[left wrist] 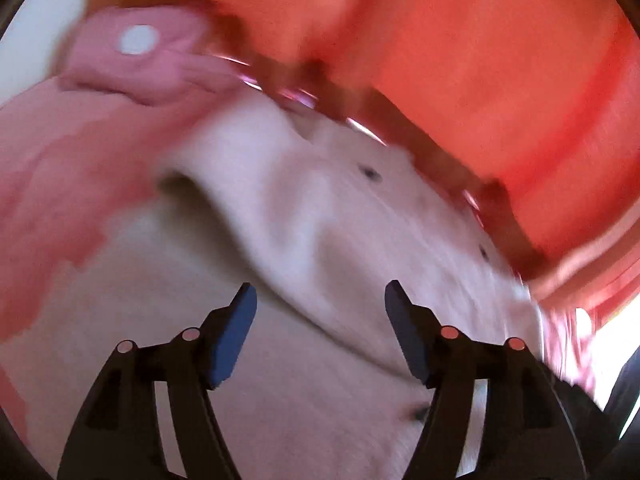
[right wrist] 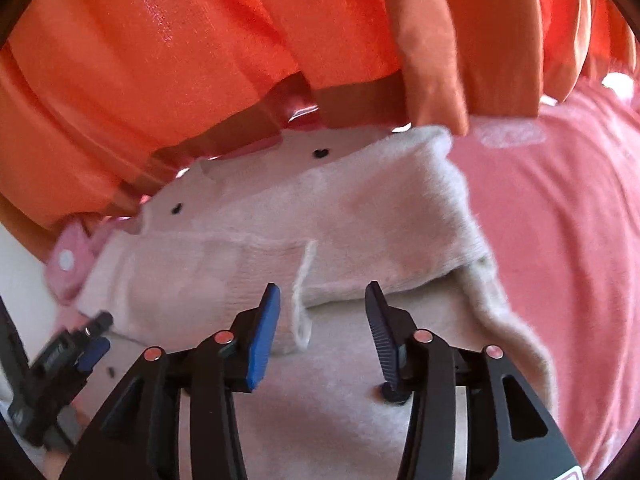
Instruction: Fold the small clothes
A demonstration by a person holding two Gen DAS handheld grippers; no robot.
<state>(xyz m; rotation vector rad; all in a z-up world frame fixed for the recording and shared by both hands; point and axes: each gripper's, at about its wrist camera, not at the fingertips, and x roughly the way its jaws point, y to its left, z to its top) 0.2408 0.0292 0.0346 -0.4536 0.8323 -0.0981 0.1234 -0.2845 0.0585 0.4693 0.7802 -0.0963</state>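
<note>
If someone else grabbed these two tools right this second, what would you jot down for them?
Left hand-held gripper: open, nothing between its pads, over the cream knitted garment.
Right hand-held gripper: open, empty, a loose cream thread lying just ahead of it.
Cream garment: spread flat with its far part folded over toward the front; small dark buttons show near the far edge.
A pink garment lies to its right, a pink piece with a white snap to its left, orange curtain behind.
Done: it looks like one fold.
Left: probably further folds, then the pink clothes.
</note>
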